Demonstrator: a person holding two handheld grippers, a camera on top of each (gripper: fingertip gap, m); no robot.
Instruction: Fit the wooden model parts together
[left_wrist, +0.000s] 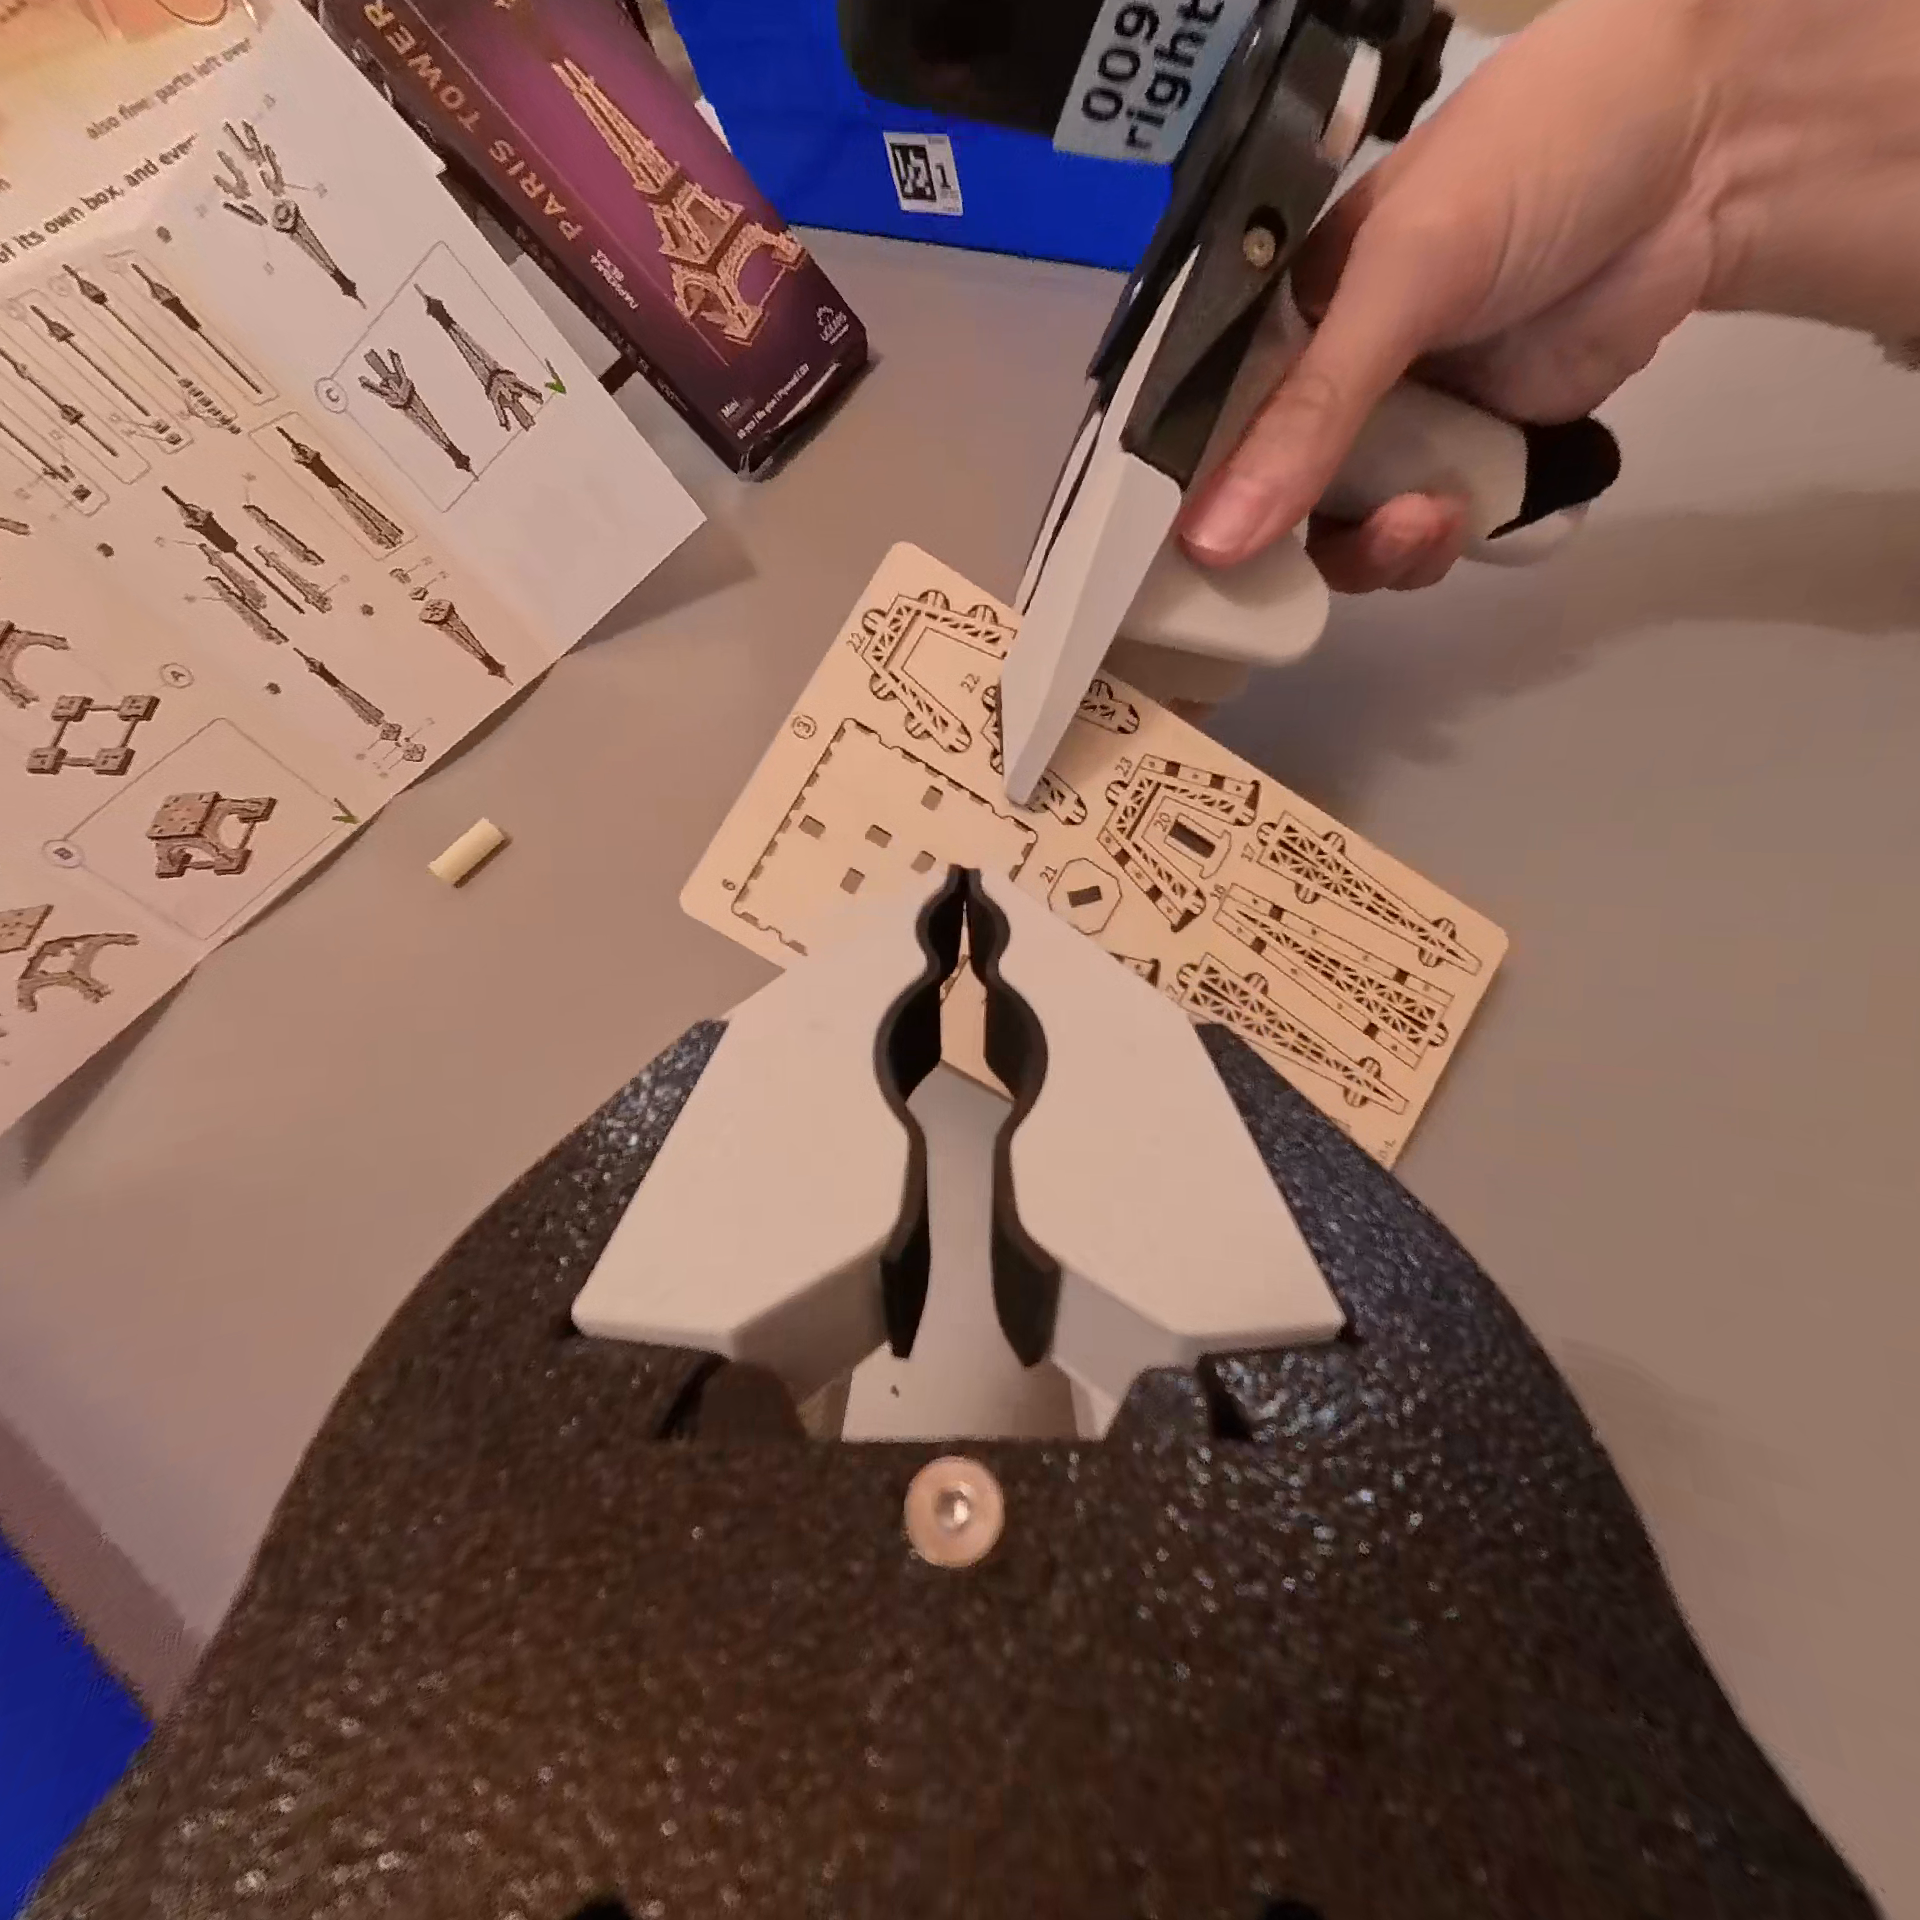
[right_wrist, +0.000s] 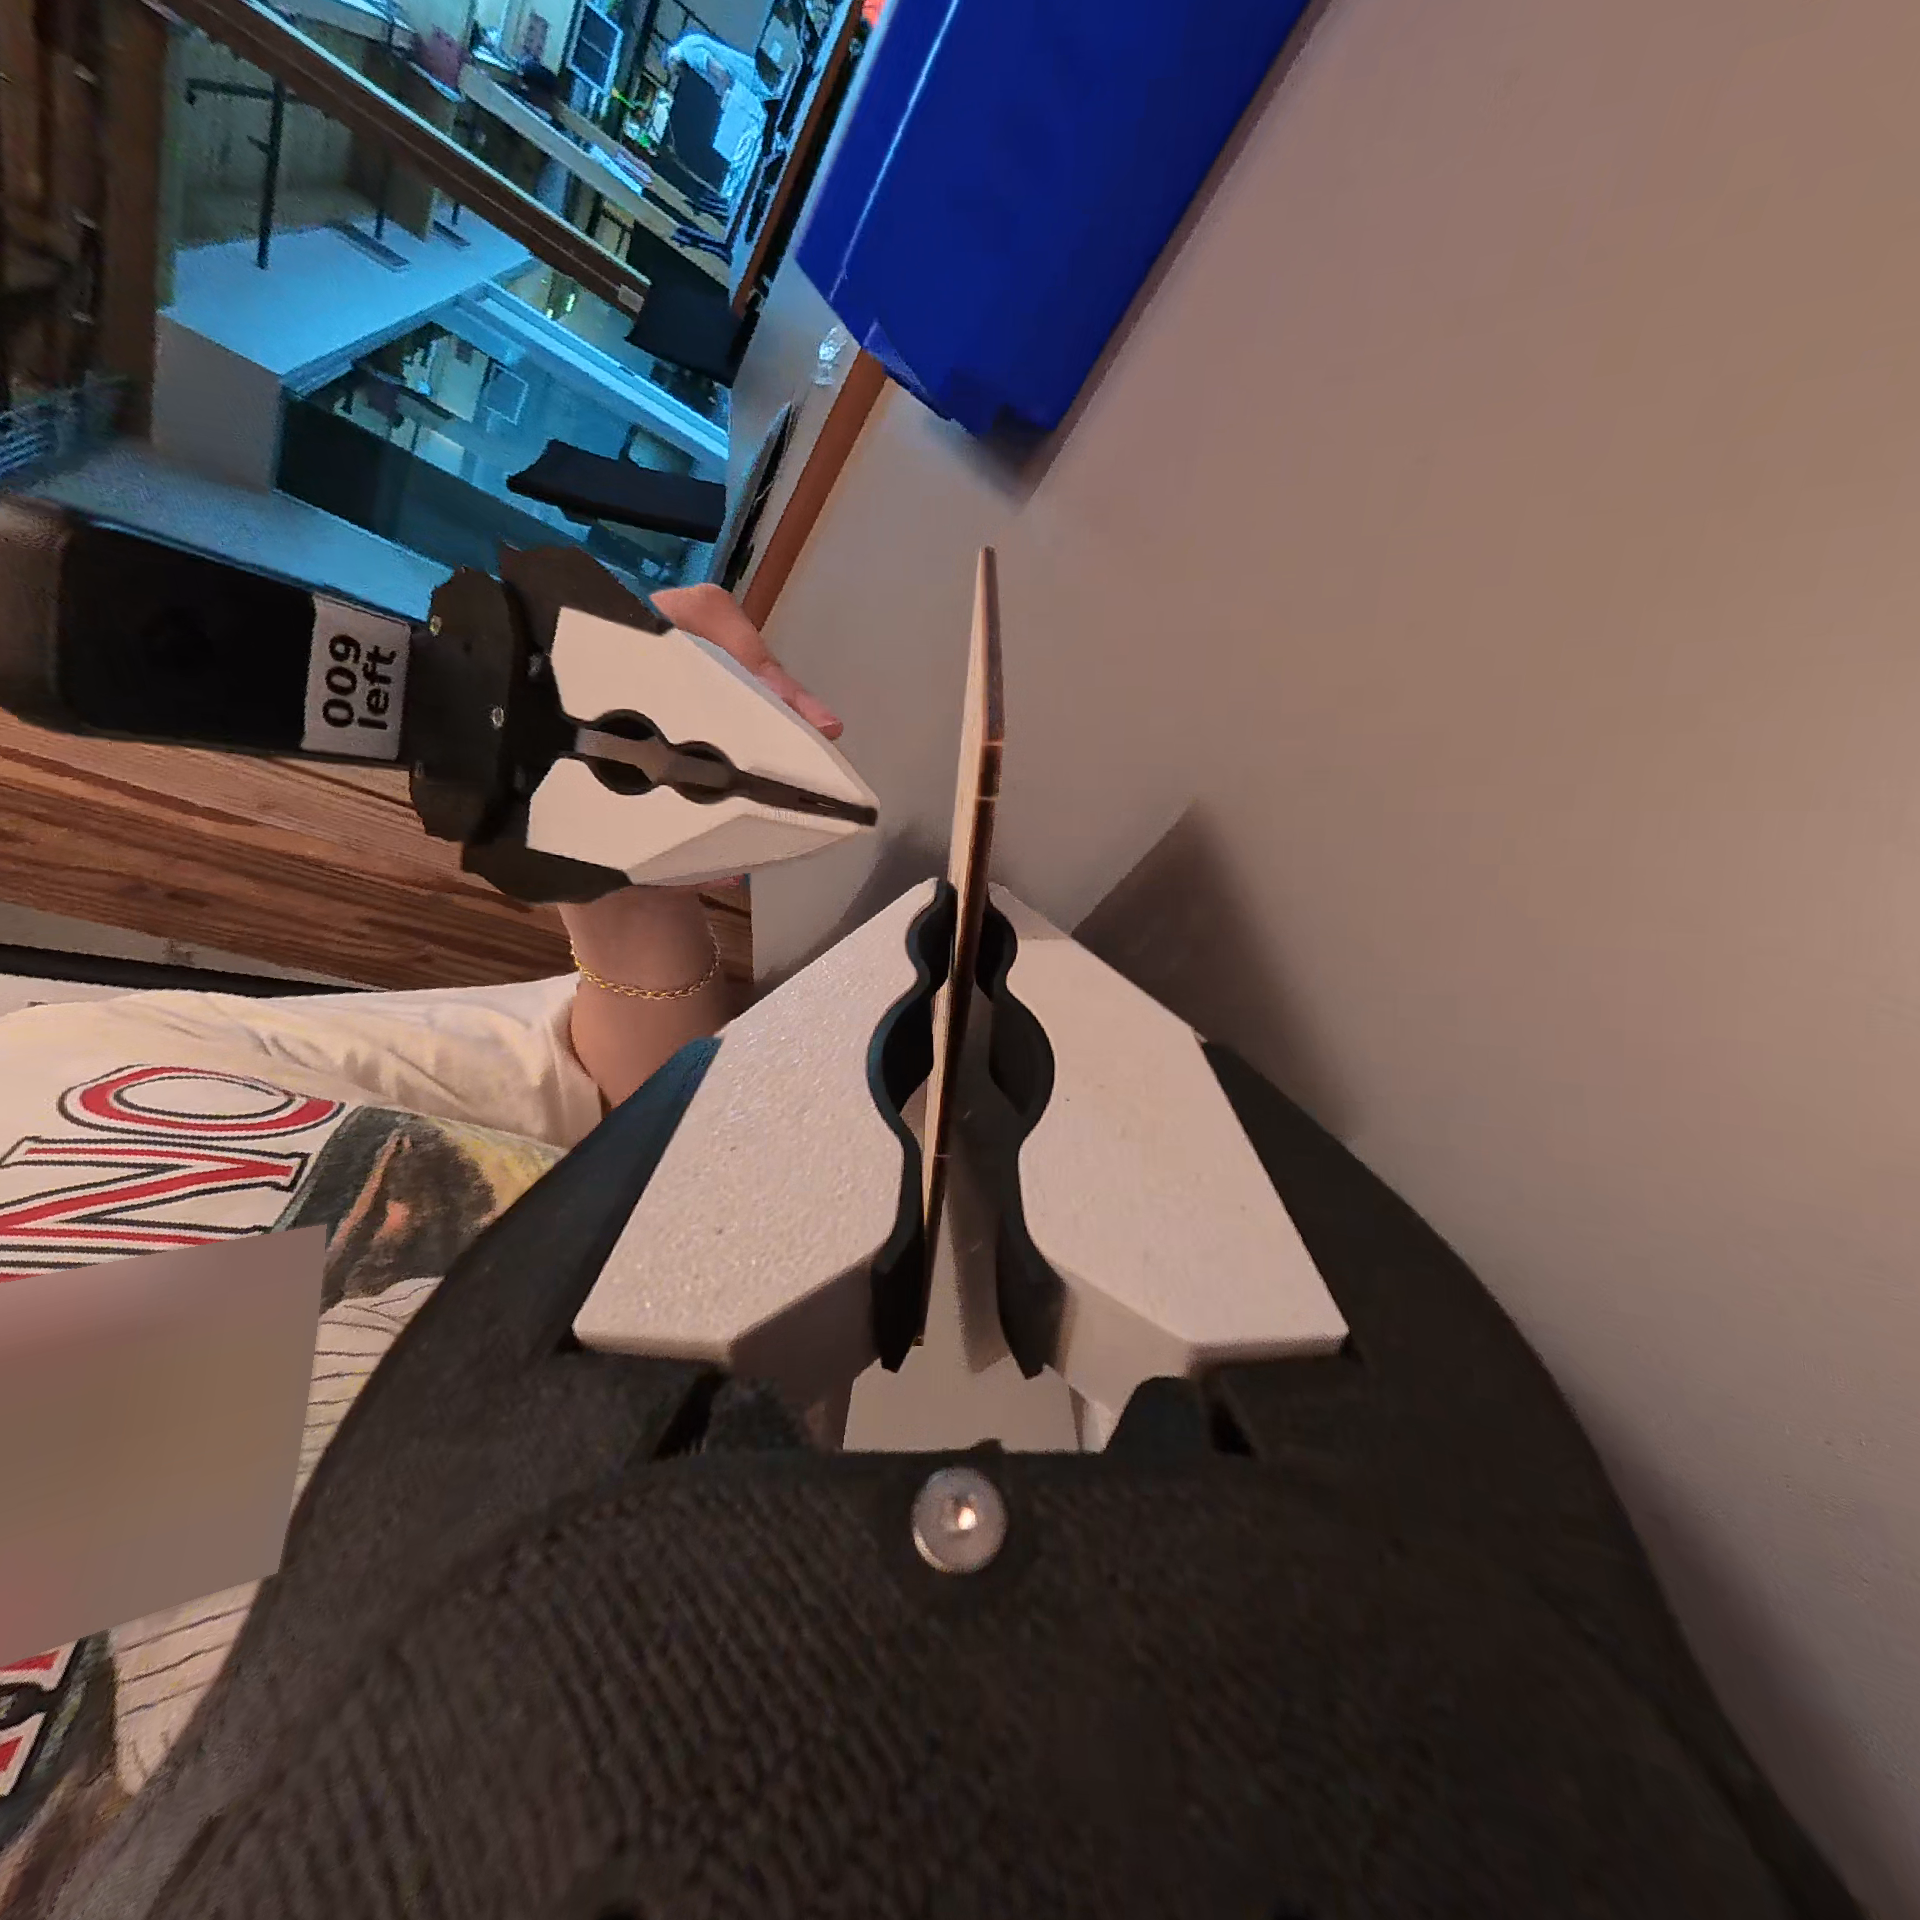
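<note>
A thin wooden sheet of laser-cut model parts lies low over the grey table. My right gripper reaches down from the upper right and is shut on the sheet's far side. In the right wrist view the sheet stands edge-on, clamped between the right gripper's fingers. My left gripper is shut and empty, its tips over the sheet's near part. In the right wrist view the left gripper points at the sheet's face, just short of it.
A folded instruction sheet lies at the left, with the dark purple model box behind it. A small pale stick lies on the table. A blue bin stands at the back. A hand holds the right gripper. Both grippers' tips are close together, under 4 cm apart. The small pale stick is about equally far from each gripper, around 20 cm.
</note>
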